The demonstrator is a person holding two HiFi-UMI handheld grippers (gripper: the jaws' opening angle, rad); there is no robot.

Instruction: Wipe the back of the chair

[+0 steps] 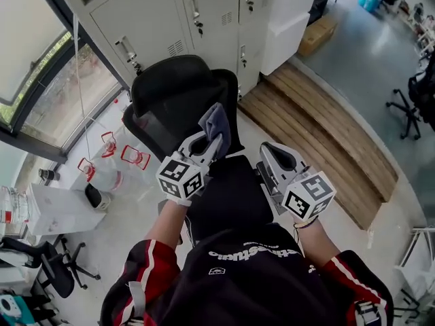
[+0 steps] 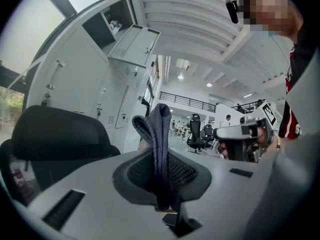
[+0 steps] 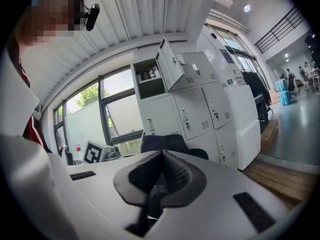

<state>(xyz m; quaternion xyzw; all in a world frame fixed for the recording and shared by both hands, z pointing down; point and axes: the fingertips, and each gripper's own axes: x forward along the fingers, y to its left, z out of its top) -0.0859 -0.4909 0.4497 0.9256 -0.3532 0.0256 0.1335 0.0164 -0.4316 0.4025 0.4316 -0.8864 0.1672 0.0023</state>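
Several lockers [image 1: 158, 13] behind chair [image 1: 178, 90]; cloth [image 1: 219, 123] before it.

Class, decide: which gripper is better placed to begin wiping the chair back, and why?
Left. The left gripper is shut on the cloth, near the chair back; the right gripper is shut and empty.

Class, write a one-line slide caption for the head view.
Left hand-held gripper clamps a grey cloth near the black chair's backrest; right hand-held gripper is shut, empty.
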